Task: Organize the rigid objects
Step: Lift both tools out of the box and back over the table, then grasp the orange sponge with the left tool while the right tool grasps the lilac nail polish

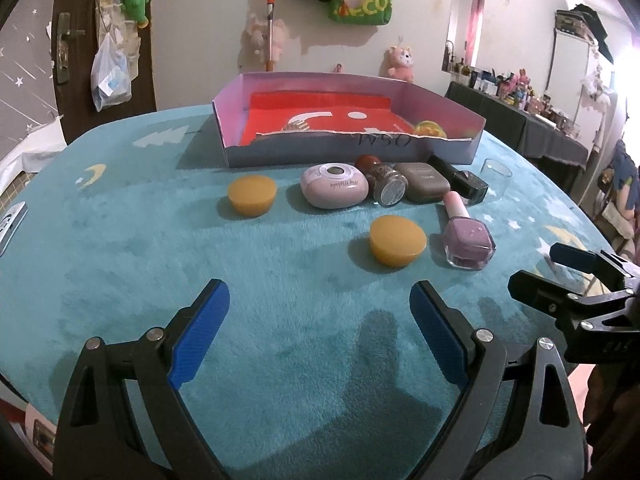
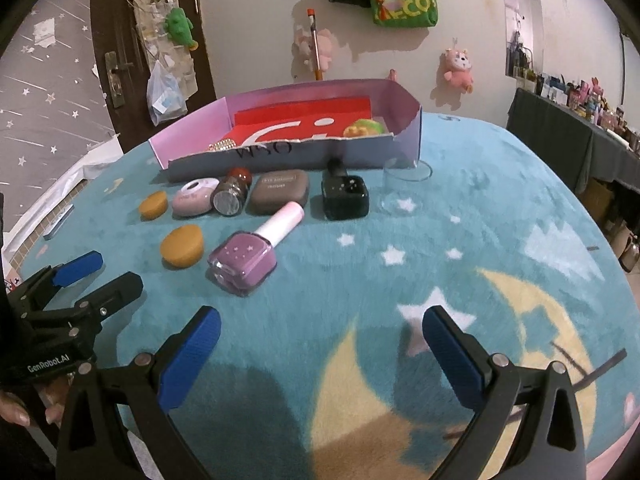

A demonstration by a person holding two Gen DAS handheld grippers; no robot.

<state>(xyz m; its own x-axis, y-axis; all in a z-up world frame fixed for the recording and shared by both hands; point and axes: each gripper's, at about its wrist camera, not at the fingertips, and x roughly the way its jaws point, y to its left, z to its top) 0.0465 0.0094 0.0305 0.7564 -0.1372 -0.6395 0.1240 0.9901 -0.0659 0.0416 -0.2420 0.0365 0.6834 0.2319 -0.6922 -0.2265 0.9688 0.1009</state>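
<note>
While both tongs, left (image 1: 320, 332) and right (image 2: 322, 356), gape empty, the lying nail-polish bottle (image 2: 250, 254) may roll when pinched.

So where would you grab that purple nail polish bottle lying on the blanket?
Probably across the square glass body of the purple nail polish bottle, coming down from above. It lies on its side, its flat faces suit the right tool, and its slim pink cap would likelier roll.
</note>
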